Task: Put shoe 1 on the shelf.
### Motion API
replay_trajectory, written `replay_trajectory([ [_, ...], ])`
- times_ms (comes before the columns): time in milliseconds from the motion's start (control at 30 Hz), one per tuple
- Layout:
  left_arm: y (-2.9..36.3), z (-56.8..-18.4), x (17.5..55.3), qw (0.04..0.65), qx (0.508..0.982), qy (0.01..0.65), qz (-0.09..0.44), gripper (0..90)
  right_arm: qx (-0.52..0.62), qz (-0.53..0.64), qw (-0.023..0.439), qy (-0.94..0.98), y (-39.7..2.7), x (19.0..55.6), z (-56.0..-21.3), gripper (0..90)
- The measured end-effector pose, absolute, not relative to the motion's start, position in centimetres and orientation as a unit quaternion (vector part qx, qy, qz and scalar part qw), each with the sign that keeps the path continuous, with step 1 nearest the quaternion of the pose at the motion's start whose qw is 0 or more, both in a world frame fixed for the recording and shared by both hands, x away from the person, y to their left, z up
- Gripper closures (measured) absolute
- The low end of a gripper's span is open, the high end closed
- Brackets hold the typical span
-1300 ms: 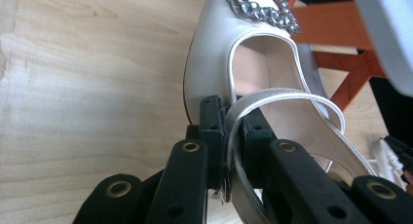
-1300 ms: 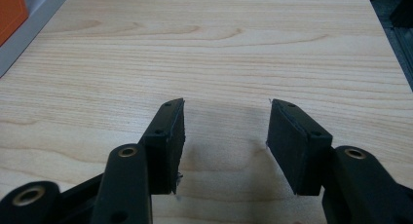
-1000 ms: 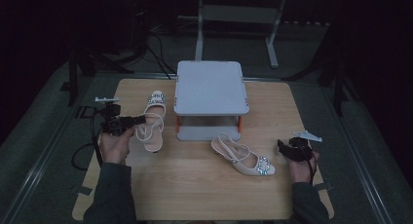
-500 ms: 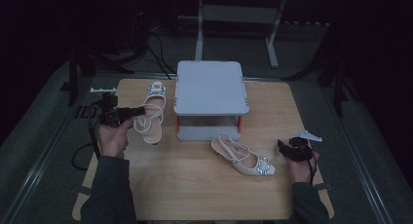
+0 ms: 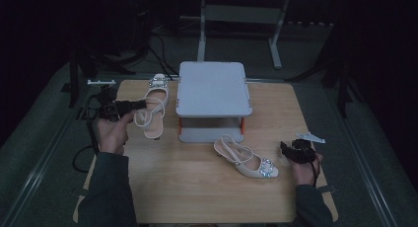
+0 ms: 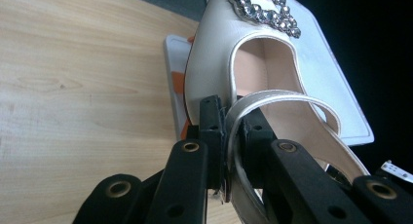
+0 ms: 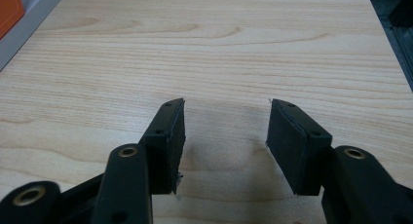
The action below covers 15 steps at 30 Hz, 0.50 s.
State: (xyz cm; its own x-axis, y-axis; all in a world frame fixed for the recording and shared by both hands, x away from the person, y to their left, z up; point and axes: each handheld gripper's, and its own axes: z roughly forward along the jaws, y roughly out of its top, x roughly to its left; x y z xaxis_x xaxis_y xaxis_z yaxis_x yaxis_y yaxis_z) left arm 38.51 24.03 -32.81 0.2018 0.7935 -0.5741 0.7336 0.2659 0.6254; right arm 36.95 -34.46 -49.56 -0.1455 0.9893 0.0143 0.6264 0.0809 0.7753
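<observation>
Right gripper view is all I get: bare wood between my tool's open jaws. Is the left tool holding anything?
Observer: Yes, the left tool is shut on the heel strap of a cream shoe.
Operator: Where is the other shoe?
Observer: The second shoe lies on the table, just left of the right tool and apart from it.
Operator: Which end faces me?
Observer: Its jewelled toe is the end nearest the right tool; its heel is toward the grey stand.

cream sandal point(image 6: 214, 63); grey shelf point(image 5: 213, 89)
</observation>
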Motion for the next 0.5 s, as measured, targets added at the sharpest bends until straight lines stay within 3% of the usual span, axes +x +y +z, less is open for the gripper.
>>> replay_trajectory([
  [500,22.1,-30.2,40.1,0.501,0.61,0.614,0.024,83.5,0.594,0.33,0.276,0.679,-34.6,37.0,-49.6,48.1],
])
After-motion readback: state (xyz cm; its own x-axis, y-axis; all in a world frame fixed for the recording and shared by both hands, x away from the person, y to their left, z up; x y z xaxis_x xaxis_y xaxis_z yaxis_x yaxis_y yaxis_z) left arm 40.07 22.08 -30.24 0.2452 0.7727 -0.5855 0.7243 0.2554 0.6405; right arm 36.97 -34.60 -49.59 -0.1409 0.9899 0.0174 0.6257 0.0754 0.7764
